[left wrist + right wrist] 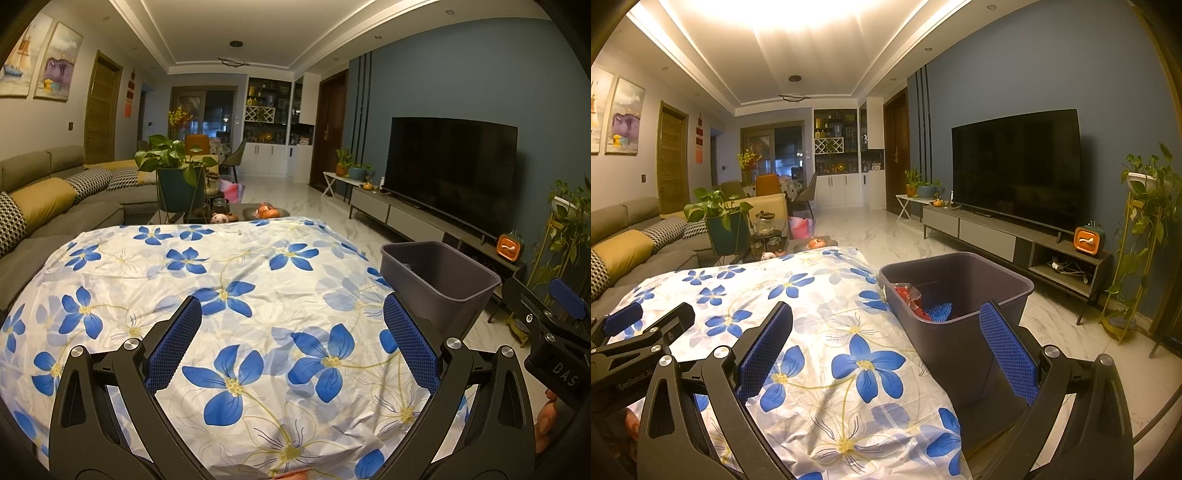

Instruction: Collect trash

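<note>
A grey sofa (55, 192) with yellow and patterned cushions lines the left wall, a potted plant (173, 162) just past it. The flower-print cloth (229, 302) covers the table, bare of trash. The left gripper (291, 332) and right gripper (886, 339) hover over it, jaws spread wide, holding nothing. Beside the cloth's right edge stands the grey bin (956, 295), with red wrappers (908, 295) and a blue piece inside. A television (1015, 166) fills the blue wall.
</note>
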